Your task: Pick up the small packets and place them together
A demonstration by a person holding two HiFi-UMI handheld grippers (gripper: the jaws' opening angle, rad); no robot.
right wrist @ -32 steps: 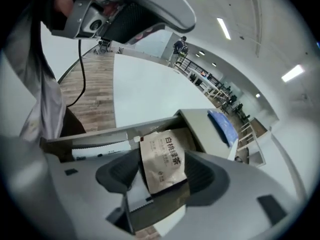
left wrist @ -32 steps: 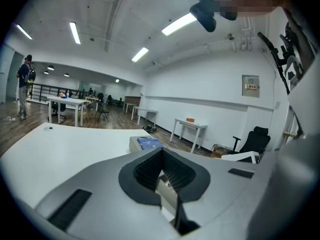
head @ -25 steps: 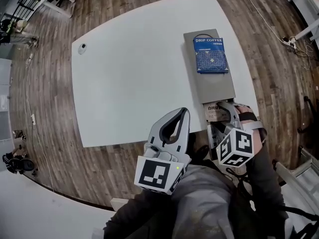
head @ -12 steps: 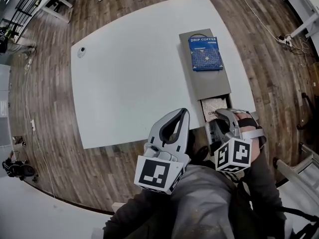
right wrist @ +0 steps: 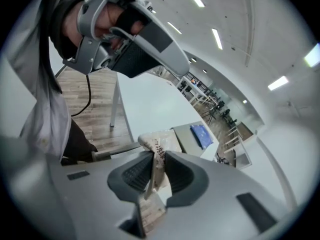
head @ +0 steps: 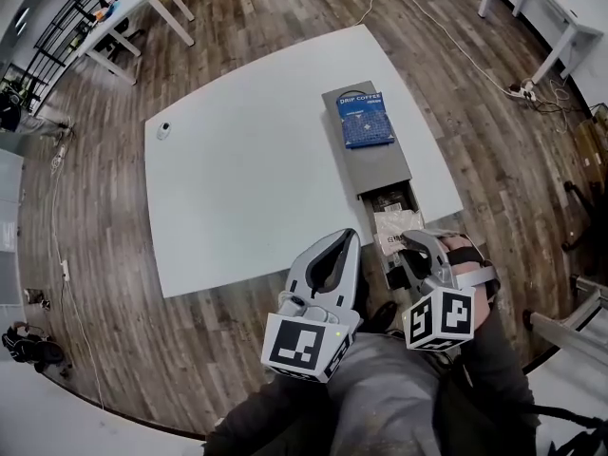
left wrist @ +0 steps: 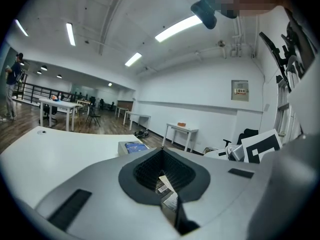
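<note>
An open drawer [head: 410,198] sticks out of the near end of a grey cabinet [head: 378,164], with small packets lying inside. My right gripper [head: 405,251] hovers just in front of the drawer. Its jaws have just been closing and are shut on a small white printed packet [head: 390,228], which stands pinched between the pads [right wrist: 159,145]. My left gripper [head: 350,246] hangs beside it off the table's near edge, shut, with nothing in it [left wrist: 162,156].
A blue drip coffee box [head: 364,120] lies on top of the cabinet. The wide white table [head: 247,179] carries a small grey object [head: 164,129] at its far left corner. Wooden floor, cables and other tables surround it.
My right gripper has shut on a packet in the drawer and pulled up and back with it. The left gripper has risen slightly, still shut.
</note>
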